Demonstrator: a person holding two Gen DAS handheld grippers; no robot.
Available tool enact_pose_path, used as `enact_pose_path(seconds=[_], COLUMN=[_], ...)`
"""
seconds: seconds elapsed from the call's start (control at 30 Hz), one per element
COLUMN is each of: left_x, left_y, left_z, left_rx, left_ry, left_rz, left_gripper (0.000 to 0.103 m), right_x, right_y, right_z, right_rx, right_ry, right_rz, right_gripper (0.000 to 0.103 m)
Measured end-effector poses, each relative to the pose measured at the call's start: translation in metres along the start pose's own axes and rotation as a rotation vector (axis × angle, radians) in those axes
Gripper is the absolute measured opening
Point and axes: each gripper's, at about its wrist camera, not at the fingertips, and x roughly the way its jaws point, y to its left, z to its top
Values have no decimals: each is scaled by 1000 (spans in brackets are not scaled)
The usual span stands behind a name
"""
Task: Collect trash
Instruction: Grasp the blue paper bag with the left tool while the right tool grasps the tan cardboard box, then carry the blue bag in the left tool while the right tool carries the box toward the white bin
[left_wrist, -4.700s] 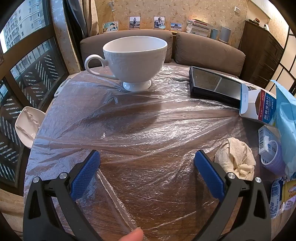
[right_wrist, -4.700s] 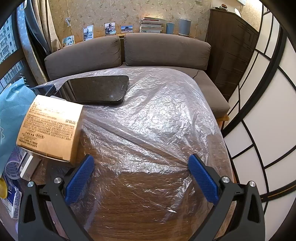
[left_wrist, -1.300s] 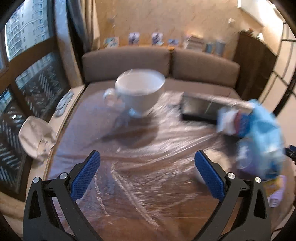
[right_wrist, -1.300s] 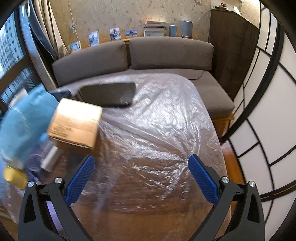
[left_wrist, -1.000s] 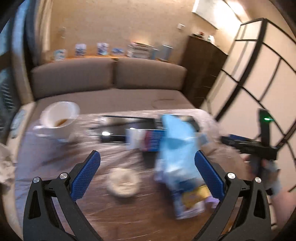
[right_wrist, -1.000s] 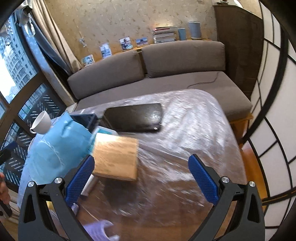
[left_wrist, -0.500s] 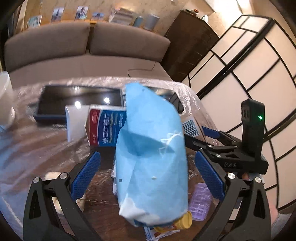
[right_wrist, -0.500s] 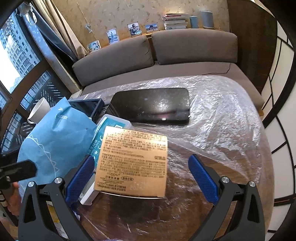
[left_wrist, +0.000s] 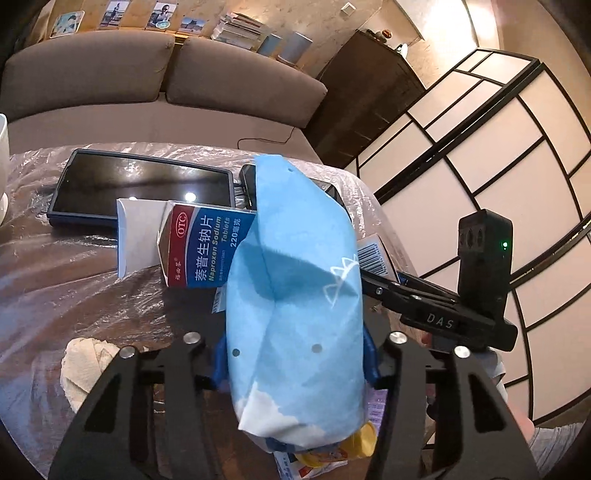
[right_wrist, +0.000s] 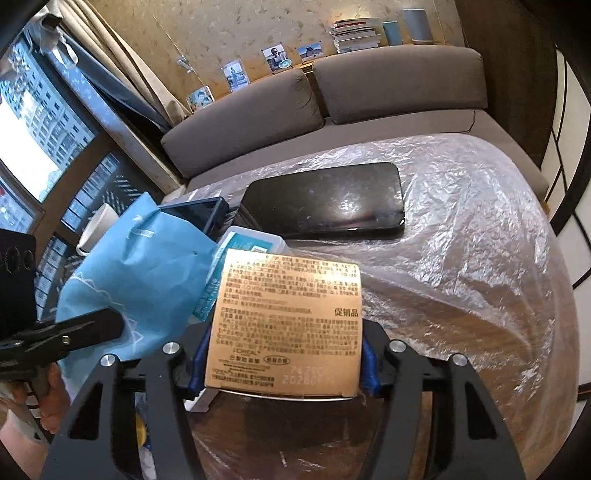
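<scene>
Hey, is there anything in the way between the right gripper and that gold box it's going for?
Nothing visible. The right gripper already has its blue pads on both sides of the gold printed cardboard box. The light blue paper bag, gripped by the left gripper, sits just left of the box.

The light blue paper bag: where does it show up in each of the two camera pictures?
Left wrist view: the light blue paper bag fills the centre, clamped between the left gripper fingers.
Right wrist view: the same bag sits at the left, beside the gold printed box held by the right gripper.
Shared landmark: the glossy black tablet lying on the plastic-covered table.
</scene>
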Motion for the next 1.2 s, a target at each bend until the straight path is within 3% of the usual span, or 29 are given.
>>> enact_pose_path(seconds=[0.27,0.6,1.2], left_x=[-23,-73,-118], left_y=[-1,-2,-15], left_z=[-4,-24,-89], left_rx=[-21,-6,-32], left_ry=[-48,-151,-172], left_rz=[7,100,201], left_gripper=[53,53,53], right_x=[-24,-61,-100], right_y=[5,19,79], right_z=[0,-13,-85], right_rx=[-21,-47,-139], right_ry=[-39,-66,-36], right_rz=[-42,-36,-8], right_gripper=[60,60,60])
